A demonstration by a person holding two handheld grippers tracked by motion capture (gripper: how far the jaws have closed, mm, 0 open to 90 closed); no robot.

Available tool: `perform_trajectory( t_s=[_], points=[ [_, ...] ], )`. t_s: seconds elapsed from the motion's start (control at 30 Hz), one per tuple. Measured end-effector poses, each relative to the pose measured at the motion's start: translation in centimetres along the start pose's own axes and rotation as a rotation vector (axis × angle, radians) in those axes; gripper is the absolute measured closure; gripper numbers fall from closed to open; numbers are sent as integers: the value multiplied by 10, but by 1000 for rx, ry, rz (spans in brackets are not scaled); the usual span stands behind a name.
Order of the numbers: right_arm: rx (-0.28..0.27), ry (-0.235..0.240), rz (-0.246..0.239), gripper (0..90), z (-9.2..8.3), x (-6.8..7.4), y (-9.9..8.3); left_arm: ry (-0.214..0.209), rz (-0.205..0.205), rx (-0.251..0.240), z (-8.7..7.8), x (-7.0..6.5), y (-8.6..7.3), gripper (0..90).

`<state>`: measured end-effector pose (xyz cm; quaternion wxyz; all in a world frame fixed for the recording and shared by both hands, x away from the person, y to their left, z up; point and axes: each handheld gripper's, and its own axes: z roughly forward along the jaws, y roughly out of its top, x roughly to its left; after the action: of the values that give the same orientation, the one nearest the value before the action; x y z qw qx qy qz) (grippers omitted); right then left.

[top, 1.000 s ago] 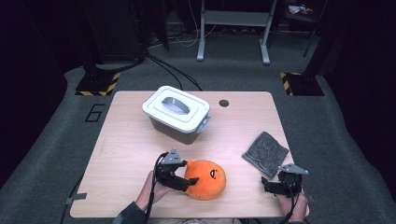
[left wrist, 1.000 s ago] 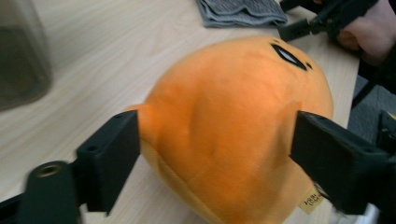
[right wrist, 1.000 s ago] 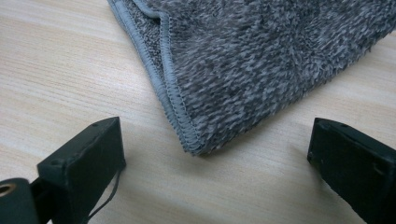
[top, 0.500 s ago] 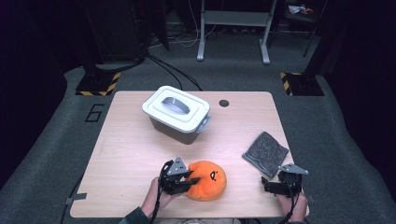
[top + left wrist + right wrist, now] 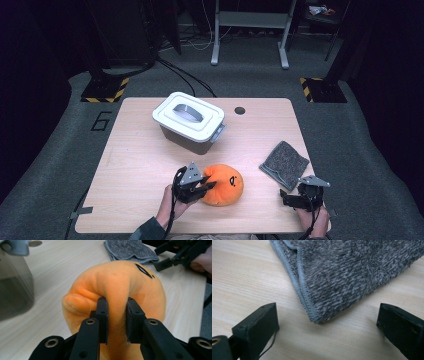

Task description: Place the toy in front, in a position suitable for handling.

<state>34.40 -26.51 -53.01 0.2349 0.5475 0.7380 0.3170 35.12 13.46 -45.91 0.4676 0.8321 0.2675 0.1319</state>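
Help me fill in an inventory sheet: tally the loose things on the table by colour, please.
Orange: 1, the plush toy
Grey: 1, the folded cloth
White-lidded: 1, the storage box
Total: 3

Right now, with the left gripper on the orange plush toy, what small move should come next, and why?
Probably lift the left gripper a little to test the hold. Its jaws have just been closing and now pinch a fold of the orange plush toy, which lies on the table. The white-lidded box behind it is closed. The right gripper waits open beside the grey cloth.
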Motion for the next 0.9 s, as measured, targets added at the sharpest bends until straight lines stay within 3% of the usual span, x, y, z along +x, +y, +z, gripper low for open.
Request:
perform_trajectory(
  t_s=[0.23, 0.4, 0.77, 0.9],
  points=[
    [0, 0, 0, 29, 0, 0, 0, 18, -2, -24, 14, 15, 16, 753],
    [0, 0, 0, 29, 0, 0, 0, 8, -25, -32, 27, 21, 25, 753],
    [0, 0, 0, 29, 0, 0, 0, 10, -43, -22, 50, 28, 30, 747],
    [0, 0, 0, 29, 0, 0, 0, -19, -62, -5, 53, 33, 28, 729]
  ],
)
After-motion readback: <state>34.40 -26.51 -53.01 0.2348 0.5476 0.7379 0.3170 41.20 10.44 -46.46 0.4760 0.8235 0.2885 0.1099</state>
